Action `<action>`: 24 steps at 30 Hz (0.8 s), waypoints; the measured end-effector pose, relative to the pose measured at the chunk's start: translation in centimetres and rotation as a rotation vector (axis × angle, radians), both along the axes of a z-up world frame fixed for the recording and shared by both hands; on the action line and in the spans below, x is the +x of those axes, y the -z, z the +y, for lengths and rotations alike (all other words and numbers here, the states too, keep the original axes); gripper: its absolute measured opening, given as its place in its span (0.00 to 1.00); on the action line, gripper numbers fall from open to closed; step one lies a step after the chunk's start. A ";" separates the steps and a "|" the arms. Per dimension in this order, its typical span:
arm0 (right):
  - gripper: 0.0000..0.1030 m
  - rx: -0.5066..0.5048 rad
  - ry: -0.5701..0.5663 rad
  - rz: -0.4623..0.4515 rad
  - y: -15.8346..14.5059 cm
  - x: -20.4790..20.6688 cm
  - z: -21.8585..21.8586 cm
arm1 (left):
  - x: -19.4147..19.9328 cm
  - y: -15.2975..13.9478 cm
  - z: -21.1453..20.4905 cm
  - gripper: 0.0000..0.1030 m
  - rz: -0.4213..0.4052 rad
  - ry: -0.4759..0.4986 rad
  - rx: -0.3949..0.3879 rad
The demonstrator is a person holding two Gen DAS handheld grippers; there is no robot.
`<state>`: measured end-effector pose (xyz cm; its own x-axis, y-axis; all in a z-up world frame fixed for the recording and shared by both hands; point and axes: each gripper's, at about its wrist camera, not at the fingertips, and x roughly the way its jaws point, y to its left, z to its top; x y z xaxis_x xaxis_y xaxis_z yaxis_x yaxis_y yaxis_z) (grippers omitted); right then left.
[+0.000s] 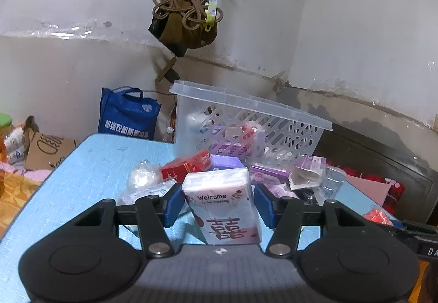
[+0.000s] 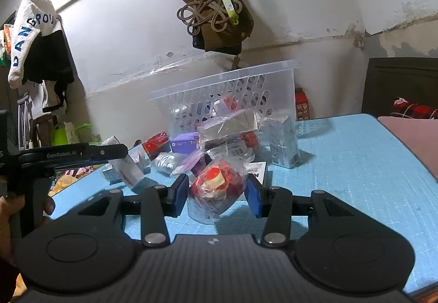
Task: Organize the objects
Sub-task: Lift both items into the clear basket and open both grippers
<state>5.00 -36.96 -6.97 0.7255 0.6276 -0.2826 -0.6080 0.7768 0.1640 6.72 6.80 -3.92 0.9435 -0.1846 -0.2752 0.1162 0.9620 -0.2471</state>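
A white tissue pack (image 1: 223, 201) printed "Welcome" stands on the blue table (image 1: 90, 174) between the blue pads of my left gripper (image 1: 219, 206); the jaws are open with small gaps on both sides. My right gripper (image 2: 217, 195) is open around a red and white item in clear wrap (image 2: 216, 185), which rests on the table (image 2: 356, 166). A clear slotted basket (image 1: 262, 128) stands behind the pile and holds several items; it also shows in the right wrist view (image 2: 232, 89). The left gripper's body (image 2: 71, 156) shows at the left of the right wrist view.
A pile of small packs lies before the basket: a red box (image 1: 189, 166), purple boxes (image 1: 227, 162), clear bags (image 1: 309, 174). A clear-wrapped box (image 2: 283, 141) stands upright. A blue bag (image 1: 127, 115) sits behind the table. Bags (image 2: 216, 2) hang on the wall.
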 end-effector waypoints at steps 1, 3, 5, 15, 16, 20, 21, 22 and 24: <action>0.47 0.000 0.001 0.000 0.0 0.0 0.0 | 0.0 0.0 0.1 0.58 -0.001 -0.001 0.000; 0.47 -0.001 0.001 -0.001 0.0 0.1 -0.1 | -0.1 -0.1 0.2 0.58 -0.004 -0.002 -0.003; 0.47 0.001 0.003 -0.003 -0.1 0.1 -0.2 | -0.3 -0.2 0.3 0.58 -0.009 -0.004 -0.003; 0.47 0.012 0.015 -0.015 -0.8 0.4 -0.8 | -0.8 -0.1 0.6 0.58 -0.012 -0.008 0.001; 0.47 0.012 0.016 -0.016 -0.9 0.4 -0.9 | -0.9 -0.2 0.6 0.58 -0.013 -0.008 0.001; 0.47 0.010 0.024 -0.023 -1.1 0.3 -1.0 | -1.0 -0.3 0.6 0.58 -0.018 -0.009 0.000; 0.46 0.011 0.026 -0.024 -1.1 0.3 -1.1 | -1.1 -0.4 0.7 0.58 -0.019 -0.010 -0.002; 0.46 0.012 0.027 -0.025 -1.1 0.3 -1.2 | -1.1 -0.4 0.7 0.58 -0.020 -0.009 -0.004; 0.46 0.013 0.030 -0.028 -1.2 0.3 -1.2 | -1.2 -0.8 0.8 0.58 -0.027 -0.006 -0.006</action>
